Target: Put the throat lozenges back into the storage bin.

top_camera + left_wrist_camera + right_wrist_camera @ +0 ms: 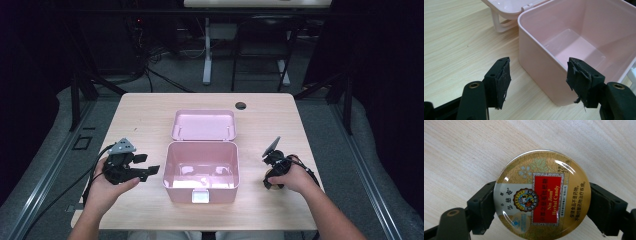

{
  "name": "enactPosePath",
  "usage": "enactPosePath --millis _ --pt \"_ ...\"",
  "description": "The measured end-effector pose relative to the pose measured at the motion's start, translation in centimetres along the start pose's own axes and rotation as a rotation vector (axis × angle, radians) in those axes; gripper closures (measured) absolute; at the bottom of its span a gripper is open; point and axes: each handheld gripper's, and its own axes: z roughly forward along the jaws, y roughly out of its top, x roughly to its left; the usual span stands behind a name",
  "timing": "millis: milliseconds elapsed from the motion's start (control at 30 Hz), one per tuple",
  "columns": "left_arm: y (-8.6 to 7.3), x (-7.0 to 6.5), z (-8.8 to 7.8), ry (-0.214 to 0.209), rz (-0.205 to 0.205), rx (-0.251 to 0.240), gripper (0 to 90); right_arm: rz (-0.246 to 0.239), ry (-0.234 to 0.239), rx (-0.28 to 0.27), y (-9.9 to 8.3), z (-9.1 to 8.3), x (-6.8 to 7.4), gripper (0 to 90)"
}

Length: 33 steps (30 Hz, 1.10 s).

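An open pink plastic box (169, 170) stands empty at the table's middle, its lid (203, 125) folded flat behind it. A hand holds my left gripper (147, 165) open just left of the box; in the left gripper view its jaws (539, 77) straddle the near corner of the box wall (534, 50) without touching it. My right gripper (274, 175) points down at the table right of the box. In the right gripper view it (542, 205) is shut on a round gold candy tin (541, 195) with a red label, gripped by its edges just above the wood.
The light wooden table (150, 115) has a dark cable hole (240, 105) near its far edge. A white latch (200, 196) sits on the box's front. The lid's handle (499, 23) rests on the table. Desk legs and cables stand on the floor beyond.
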Motion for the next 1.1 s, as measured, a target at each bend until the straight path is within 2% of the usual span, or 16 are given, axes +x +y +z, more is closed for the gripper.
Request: enactPosePath --millis 67,567,1033,1067,1100 --pt "0.01 0.01 -0.03 0.0 -0.001 -0.001 35.4 0.006 0.001 -0.014 -0.04 0.07 0.0 18.8" --pt "-0.02 0.03 0.03 0.0 -0.003 -0.001 35.4 0.003 0.006 0.002 -0.03 -0.11 0.03 19.6" --pt "-0.03 0.05 0.11 -0.001 -0.001 0.004 35.4 -0.004 0.011 -0.017 -0.05 -0.59 0.09 19.7" --pt "-0.04 0.05 0.13 -0.001 -0.001 0.004 35.4 -0.007 0.01 -0.001 0.0 -0.75 0.1 19.7" --pt "-0.04 0.06 0.13 -0.003 0.0 0.005 35.4 -0.005 0.012 -0.016 -0.03 -0.68 0.13 19.7"
